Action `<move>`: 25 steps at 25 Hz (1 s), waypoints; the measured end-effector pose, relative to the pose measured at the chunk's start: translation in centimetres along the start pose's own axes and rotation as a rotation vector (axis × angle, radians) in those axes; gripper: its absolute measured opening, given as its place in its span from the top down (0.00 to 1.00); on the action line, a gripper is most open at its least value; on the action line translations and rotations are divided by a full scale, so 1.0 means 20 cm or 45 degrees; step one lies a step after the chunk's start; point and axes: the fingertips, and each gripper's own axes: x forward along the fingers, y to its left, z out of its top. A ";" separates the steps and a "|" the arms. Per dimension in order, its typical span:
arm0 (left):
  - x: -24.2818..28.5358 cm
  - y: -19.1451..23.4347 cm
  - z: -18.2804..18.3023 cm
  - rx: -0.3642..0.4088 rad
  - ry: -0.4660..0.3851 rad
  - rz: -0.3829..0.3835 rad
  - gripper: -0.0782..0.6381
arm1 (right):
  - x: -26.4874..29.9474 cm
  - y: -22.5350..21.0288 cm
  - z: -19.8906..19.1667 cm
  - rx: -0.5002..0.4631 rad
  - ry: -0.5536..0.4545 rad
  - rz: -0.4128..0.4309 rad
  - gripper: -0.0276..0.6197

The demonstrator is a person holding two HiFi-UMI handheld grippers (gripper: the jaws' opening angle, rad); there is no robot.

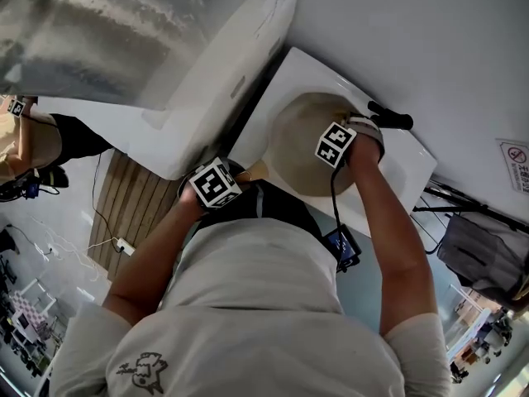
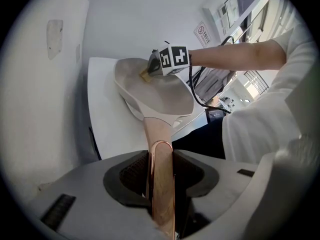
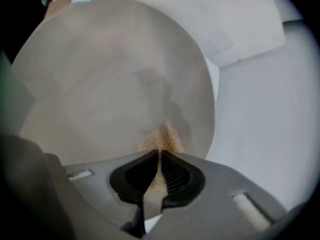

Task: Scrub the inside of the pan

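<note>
Person at a white worktop (image 1: 407, 162), seen from above, w/ a gripper in each hand. Nearest: left gripper (image 2: 161, 165) clenched tight on the pan's wood-tone handle (image 2: 156, 133), which runs straight between its jaws. Beyond it, the cream pan (image 2: 161, 89) sits over the worktop, bowl tipped up toward the person; can't tell if its base rests there. Further in, right gripper (image 3: 159, 170) pinches a tan scrub pad (image 3: 162, 139), jaws nearly together on it, pad pressed to the pan's inner wall close to the rim on the far side from the handle. Behind: plain white wall (image 1: 430, 31). Status, as a judgement: scrubbing looks under way, not finished. Interior shows no foam or obvious grime, only a faint darker patch near the pad, poss. shadow. How much has been covered can't be read; floor and rest of wall prob. remain.
</note>
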 end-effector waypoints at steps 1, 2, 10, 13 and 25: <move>0.00 0.00 0.00 -0.004 0.001 0.000 0.68 | -0.01 -0.03 0.04 -0.001 -0.048 -0.056 0.92; -0.01 0.00 0.00 -0.006 0.002 0.000 0.68 | -0.02 -0.07 0.08 0.001 -0.094 -0.107 0.92; 0.00 0.02 0.01 0.000 0.011 0.014 0.68 | -0.11 -0.16 0.41 0.010 -0.422 -0.243 0.92; 0.01 0.03 0.00 0.009 0.017 0.021 0.68 | -0.20 -0.14 0.57 0.022 -0.587 -0.190 0.92; 0.02 0.03 -0.01 0.012 0.043 0.009 0.68 | -0.51 0.31 0.88 0.057 -1.057 0.506 0.92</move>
